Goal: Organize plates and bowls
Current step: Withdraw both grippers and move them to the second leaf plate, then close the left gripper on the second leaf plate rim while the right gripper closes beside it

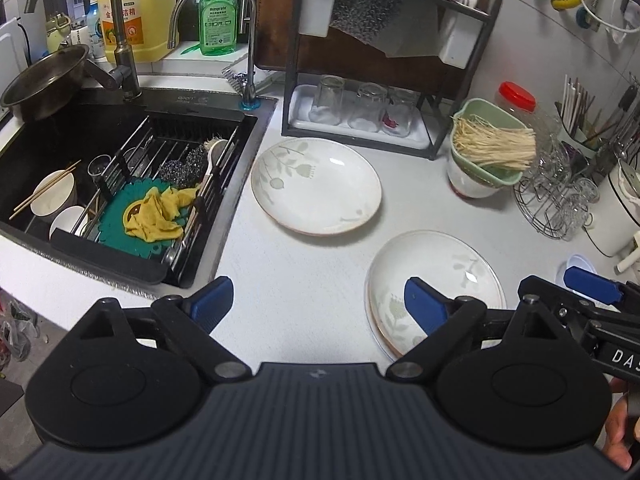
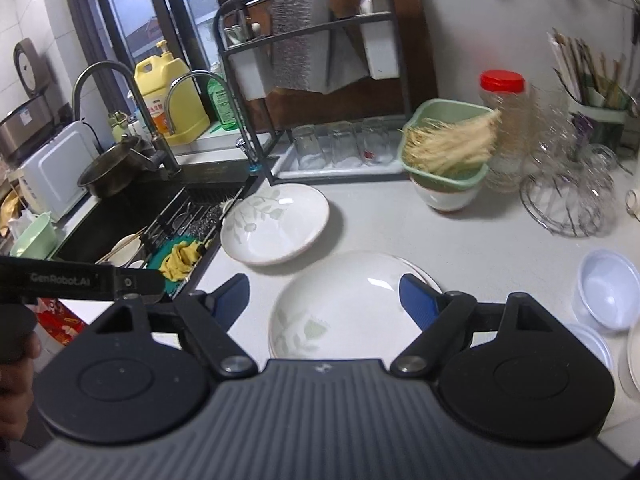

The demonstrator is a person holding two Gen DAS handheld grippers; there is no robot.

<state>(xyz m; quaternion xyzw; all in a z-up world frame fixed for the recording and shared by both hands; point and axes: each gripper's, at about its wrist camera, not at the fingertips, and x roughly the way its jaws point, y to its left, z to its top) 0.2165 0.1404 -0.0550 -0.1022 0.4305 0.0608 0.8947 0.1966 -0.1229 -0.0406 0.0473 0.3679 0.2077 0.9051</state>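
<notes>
From the left wrist, the left gripper (image 1: 318, 306) is seen spread wide and empty, one plate (image 1: 316, 186) at twelve o'clock, while from the right wrist the right gripper (image 2: 324, 300) is likewise spread above stacked plates (image 2: 352, 304).

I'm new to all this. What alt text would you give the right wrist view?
An open right gripper hovers over a white leaf-patterned plate on a pale counter. A matching plate lies beyond it beside the sink, with a dish rack behind.
</notes>
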